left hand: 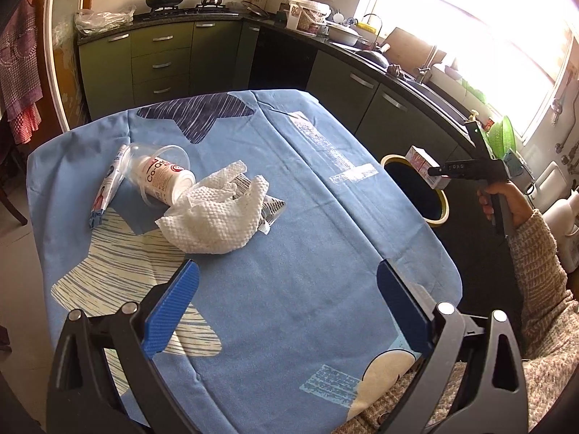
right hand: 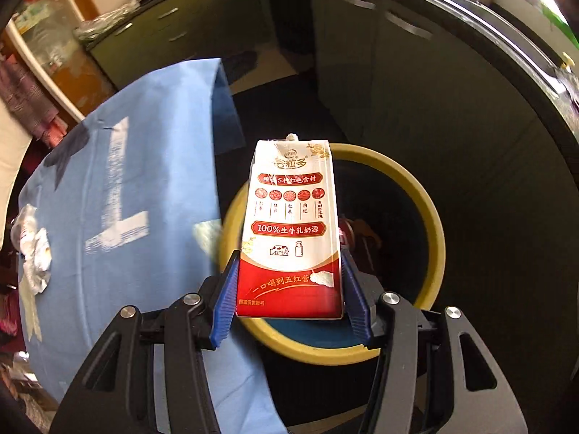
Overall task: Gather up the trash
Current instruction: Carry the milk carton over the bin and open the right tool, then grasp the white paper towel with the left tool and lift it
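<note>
Gripping boxy milk carton [right hand: 289,231], ribbed right tool [right hand: 289,302], round yellow-rimmed bin [right hand: 430,224]

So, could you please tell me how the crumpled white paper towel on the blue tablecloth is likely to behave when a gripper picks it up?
The crumpled white paper towel looks soft and embossed, so it will probably flop and compress. It seems light for its bulk. It drapes over a printed wrapper, which might drag along.

"100%生牛乳奶源" on milk carton [right hand: 289,231]; "Co-Q" on bottle [left hand: 164,181]
</note>
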`<action>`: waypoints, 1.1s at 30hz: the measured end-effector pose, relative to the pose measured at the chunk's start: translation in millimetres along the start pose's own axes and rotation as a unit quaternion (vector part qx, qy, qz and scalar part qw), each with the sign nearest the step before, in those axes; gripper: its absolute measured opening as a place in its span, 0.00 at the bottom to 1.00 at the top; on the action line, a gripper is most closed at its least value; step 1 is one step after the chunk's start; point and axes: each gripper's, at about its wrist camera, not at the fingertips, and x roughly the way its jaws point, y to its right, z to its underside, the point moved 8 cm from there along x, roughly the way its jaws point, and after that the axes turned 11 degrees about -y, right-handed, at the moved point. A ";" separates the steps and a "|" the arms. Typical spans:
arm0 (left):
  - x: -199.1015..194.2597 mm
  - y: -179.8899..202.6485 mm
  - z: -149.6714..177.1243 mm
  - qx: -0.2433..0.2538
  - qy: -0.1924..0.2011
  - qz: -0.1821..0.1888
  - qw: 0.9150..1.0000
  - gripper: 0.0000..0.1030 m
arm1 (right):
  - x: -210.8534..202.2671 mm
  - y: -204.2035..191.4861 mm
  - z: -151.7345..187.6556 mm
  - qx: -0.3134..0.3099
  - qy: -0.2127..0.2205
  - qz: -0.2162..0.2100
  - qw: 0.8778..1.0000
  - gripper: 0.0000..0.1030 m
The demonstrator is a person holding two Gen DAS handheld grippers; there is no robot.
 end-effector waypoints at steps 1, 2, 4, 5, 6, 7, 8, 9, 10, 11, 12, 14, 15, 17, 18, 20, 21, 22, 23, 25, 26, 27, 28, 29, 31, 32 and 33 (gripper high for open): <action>1.8 0.8 1.2 0.002 -0.004 -0.002 1.000 0.91 | 7.1 7.9 -1.9 0.007 0.000 0.005 1.000 0.51; 4.0 1.0 2.7 0.005 -0.009 -0.005 1.000 0.91 | 14.3 14.1 -3.7 0.013 -0.001 0.009 1.000 0.51; 8.5 1.3 5.4 0.011 -0.018 -0.012 1.000 0.91 | 24.9 25.1 -7.7 0.023 0.001 0.010 1.000 0.55; 10.6 0.8 6.0 0.014 -0.022 -0.016 1.000 0.91 | 26.8 28.1 -8.8 0.028 0.003 0.012 1.000 0.57; 12.5 0.6 5.7 0.017 -0.024 -0.018 0.999 0.91 | 26.4 28.7 -9.6 0.029 0.007 0.010 1.000 0.57; 13.9 0.1 4.5 0.020 -0.025 -0.019 0.999 0.91 | 25.1 26.3 -9.6 0.028 0.011 0.004 1.000 0.57; 14.8 -0.6 2.5 0.023 -0.024 -0.017 0.999 0.91 | 21.8 23.8 -9.1 0.028 0.015 -0.006 0.999 0.57; 15.8 -0.9 -0.9 0.028 -0.021 -0.014 0.999 0.91 | 17.8 19.6 -7.8 0.026 0.019 -0.012 0.999 0.57; 16.7 -0.5 -4.5 0.033 -0.019 -0.011 0.999 0.91 | 12.8 11.9 -6.0 0.020 0.024 -0.016 0.999 0.57; 19.5 -0.4 -8.7 0.040 -0.019 -0.007 0.999 0.91 | 8.1 5.3 -4.2 0.013 0.030 -0.019 0.999 0.57; 23.2 -0.8 -12.8 0.045 -0.022 -0.006 0.999 0.91 | 2.6 -1.3 -1.0 0.005 0.037 -0.023 0.999 0.57; 33.8 -2.0 -22.3 0.060 -0.025 -0.004 0.998 0.91 | -6.6 -15.0 6.8 -0.012 0.046 -0.036 0.998 0.58; 39.7 -4.0 -26.2 0.068 -0.028 -0.005 0.997 0.91 | -10.3 -22.4 11.6 -0.020 0.050 -0.045 0.998 0.58; 52.3 -10.1 -32.3 0.078 -0.036 -0.016 0.996 0.91 | -14.5 -39.5 19.9 -0.033 0.054 -0.057 0.996 0.59; 59.1 -13.7 -35.0 0.083 -0.040 -0.019 0.996 0.91 | -15.9 -46.5 25.3 -0.039 0.055 -0.063 0.996 0.59; 71.8 -23.2 -38.7 0.084 -0.050 -0.026 0.995 0.91 | -15.8 -59.0 37.1 -0.048 0.057 -0.074 0.995 0.59; 76.9 -27.7 -40.3 0.080 -0.053 -0.023 0.995 0.91 | -16.3 -62.4 43.3 -0.050 0.058 -0.080 0.994 0.59; 80.9 -31.4 -41.5 0.077 -0.055 -0.017 0.995 0.91 | -16.6 -70.6 48.1 -0.052 0.058 -0.085 0.993 0.59; 84.1 -35.2 -42.8 0.075 -0.056 -0.015 0.995 0.91 | -17.1 -74.0 54.2 -0.053 0.060 -0.091 0.993 0.59; 87.7 -42.2 -46.1 0.070 -0.054 -0.014 0.996 0.91 | -18.1 -81.5 65.0 -0.055 0.061 -0.096 0.992 0.60; 88.7 -45.0 -47.5 0.068 -0.053 -0.013 0.996 0.90 | -17.6 -82.5 69.3 -0.055 0.063 -0.094 0.992 0.60; 89.8 -47.8 -48.8 0.066 -0.053 -0.014 0.996 0.90 | -19.5 -82.8 72.7 -0.054 0.067 -0.091 0.992 0.61; 90.9 -50.1 -49.8 0.066 -0.054 -0.018 0.996 0.90 | -21.9 -83.3 74.7 -0.054 0.069 -0.089 0.992 0.64; 91.9 -52.3 -51.0 0.066 -0.053 -0.022 0.996 0.89 | -23.4 -83.2 77.4 -0.053 0.071 -0.086 0.992 0.64; 93.4 -54.6 -52.1 0.068 -0.053 -0.022 0.996 0.85 | -26.6 -81.7 80.7 -0.051 0.074 -0.083 0.992 0.64; 95.2 -56.7 -52.3 0.066 -0.055 -0.023 0.996 0.81 | -27.6 -81.7 81.9 -0.051 0.075 -0.082 0.993 0.64; 97.3 -59.0 -52.7 0.063 -0.057 -0.022 0.996 0.78 | -28.8 -81.6 82.8 -0.051 0.076 -0.080 0.993 0.64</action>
